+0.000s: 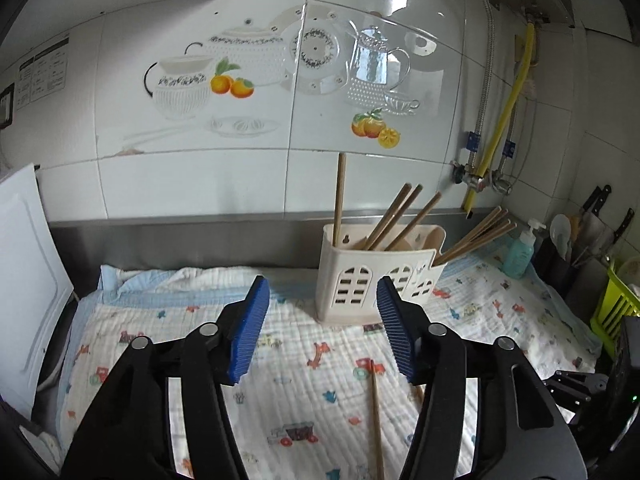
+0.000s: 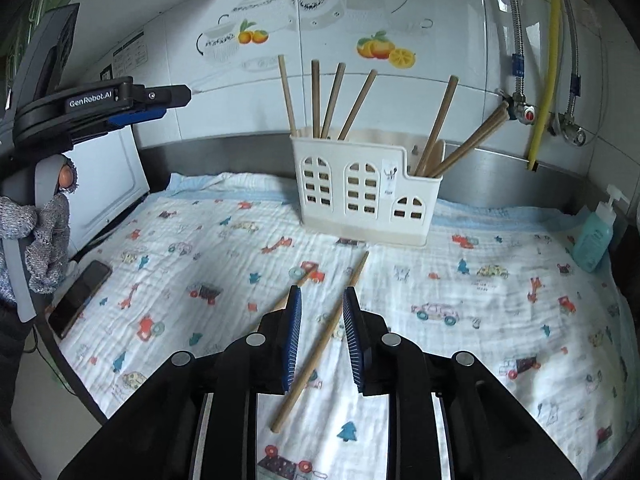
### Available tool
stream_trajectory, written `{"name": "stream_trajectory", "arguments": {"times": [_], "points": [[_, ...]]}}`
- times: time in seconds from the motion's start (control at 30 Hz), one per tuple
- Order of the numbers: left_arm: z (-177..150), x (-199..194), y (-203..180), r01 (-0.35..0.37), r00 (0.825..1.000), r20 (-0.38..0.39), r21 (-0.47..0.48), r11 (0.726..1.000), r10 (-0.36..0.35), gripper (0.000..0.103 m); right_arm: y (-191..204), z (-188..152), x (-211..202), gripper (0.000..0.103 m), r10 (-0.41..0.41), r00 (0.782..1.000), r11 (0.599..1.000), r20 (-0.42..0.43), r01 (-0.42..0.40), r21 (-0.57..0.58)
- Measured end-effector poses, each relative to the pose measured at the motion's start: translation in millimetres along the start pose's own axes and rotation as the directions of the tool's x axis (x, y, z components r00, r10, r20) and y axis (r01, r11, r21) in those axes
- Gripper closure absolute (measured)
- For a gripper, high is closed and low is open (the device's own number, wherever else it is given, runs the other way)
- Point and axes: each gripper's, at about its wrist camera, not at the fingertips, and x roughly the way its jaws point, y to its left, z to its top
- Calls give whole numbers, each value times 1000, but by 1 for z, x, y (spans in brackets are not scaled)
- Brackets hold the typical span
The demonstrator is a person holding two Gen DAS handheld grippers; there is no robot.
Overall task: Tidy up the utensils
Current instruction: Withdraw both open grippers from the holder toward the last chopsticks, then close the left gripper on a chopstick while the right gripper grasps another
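A printed cloth (image 2: 460,280) covers the counter below a tiled wall (image 1: 248,168). Toward its rear stands a cream utensil holder (image 2: 360,192) with arched cut-outs, several wooden chopsticks (image 2: 352,106) leaning upright in its compartments. The left gripper (image 1: 320,328) is held above the cloth with its blue-padded fingers (image 1: 248,328) wide apart and nothing between them. The right gripper (image 2: 322,340), fingers parted, sits low over the cloth, straddling one loose chopstick (image 2: 324,340) that lies diagonally in front of the holder; whether the pads touch it cannot be told. A teal soap bottle (image 2: 594,236) stands at the cloth's right edge.
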Motion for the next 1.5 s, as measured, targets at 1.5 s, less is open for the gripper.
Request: {"name": "stream_trajectory", "arguments": {"times": [1.5], "points": [[-158, 1, -21, 34, 963, -266, -36, 999, -43, 45, 5, -58, 43, 95, -37, 993, 977, -113, 60, 205]]}}
